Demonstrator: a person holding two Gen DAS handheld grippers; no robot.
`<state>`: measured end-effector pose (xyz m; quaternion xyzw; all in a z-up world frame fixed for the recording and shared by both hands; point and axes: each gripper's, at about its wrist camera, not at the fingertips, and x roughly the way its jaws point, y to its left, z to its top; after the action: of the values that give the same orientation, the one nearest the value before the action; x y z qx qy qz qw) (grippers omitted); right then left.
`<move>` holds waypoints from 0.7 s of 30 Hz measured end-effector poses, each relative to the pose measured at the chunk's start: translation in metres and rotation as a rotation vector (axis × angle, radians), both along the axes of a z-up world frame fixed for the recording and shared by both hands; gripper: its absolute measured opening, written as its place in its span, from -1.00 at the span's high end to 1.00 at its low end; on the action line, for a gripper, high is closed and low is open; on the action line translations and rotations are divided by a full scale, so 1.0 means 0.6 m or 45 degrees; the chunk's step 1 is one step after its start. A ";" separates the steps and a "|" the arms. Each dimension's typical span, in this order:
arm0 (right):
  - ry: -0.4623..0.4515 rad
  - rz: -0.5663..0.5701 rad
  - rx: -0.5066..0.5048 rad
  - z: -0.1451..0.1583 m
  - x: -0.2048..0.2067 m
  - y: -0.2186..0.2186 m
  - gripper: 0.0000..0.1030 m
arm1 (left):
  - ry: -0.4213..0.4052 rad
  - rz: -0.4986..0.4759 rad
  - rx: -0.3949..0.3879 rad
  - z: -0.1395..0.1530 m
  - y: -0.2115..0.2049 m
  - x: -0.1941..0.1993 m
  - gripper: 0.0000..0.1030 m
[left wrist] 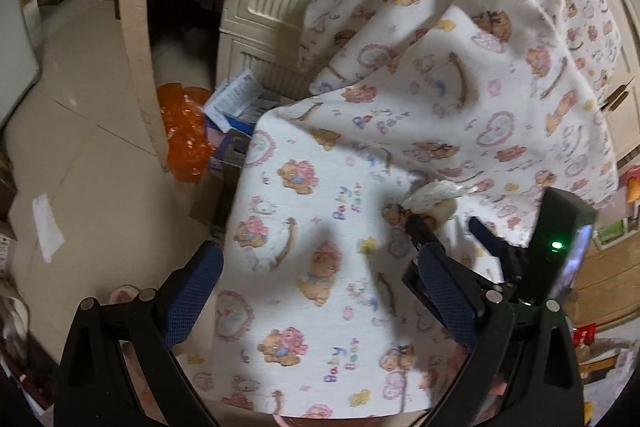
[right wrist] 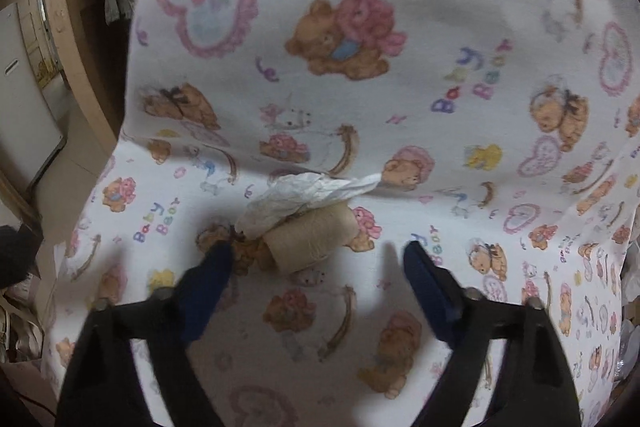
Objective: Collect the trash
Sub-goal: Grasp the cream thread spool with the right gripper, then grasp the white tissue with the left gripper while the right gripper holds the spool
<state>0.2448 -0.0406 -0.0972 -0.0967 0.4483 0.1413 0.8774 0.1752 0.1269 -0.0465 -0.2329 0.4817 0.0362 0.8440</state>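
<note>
Blue fingers (right wrist: 424, 279) of the right gripper (right wrist: 318, 261) are spread wide, nothing held. At their 12 o'clock, a cardboard tube (right wrist: 310, 237) and tissue (right wrist: 304, 197) lie touching on the blanket (right wrist: 400, 87). Both should be straddled together before closing. The left gripper (left wrist: 316, 267) is wide too.

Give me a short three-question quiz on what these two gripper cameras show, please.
1. True or false: the right gripper is shut on the cardboard tube.
2. What lies against the tube's far side: A) crumpled tissue, B) a spoon, C) a sock?
3. What covers the surface under them?

Key:
1. False; its fingers stand open, with the tube ahead, nearer its left finger.
2. A.
3. A bear-print blanket.
</note>
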 end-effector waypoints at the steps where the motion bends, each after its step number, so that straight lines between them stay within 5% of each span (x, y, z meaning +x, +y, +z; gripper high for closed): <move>1: 0.005 -0.004 0.011 0.000 0.001 -0.002 -0.24 | -0.004 -0.004 -0.004 0.001 -0.001 -0.001 -0.88; 5: 0.009 0.042 0.080 0.004 -0.006 -0.023 0.50 | -0.009 -0.017 0.009 0.003 -0.006 -0.002 -0.88; 12: -0.017 0.105 0.126 0.018 -0.060 -0.093 0.52 | -0.011 -0.021 0.026 0.004 -0.014 -0.004 -0.88; 21: 0.098 0.183 0.196 0.035 -0.164 -0.198 0.52 | -0.005 -0.061 0.060 0.000 -0.037 -0.005 -0.88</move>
<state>0.1465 -0.1593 -0.0761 -0.0554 0.4613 0.2415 0.8520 0.1724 0.1044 -0.0466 -0.2013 0.4844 0.0271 0.8509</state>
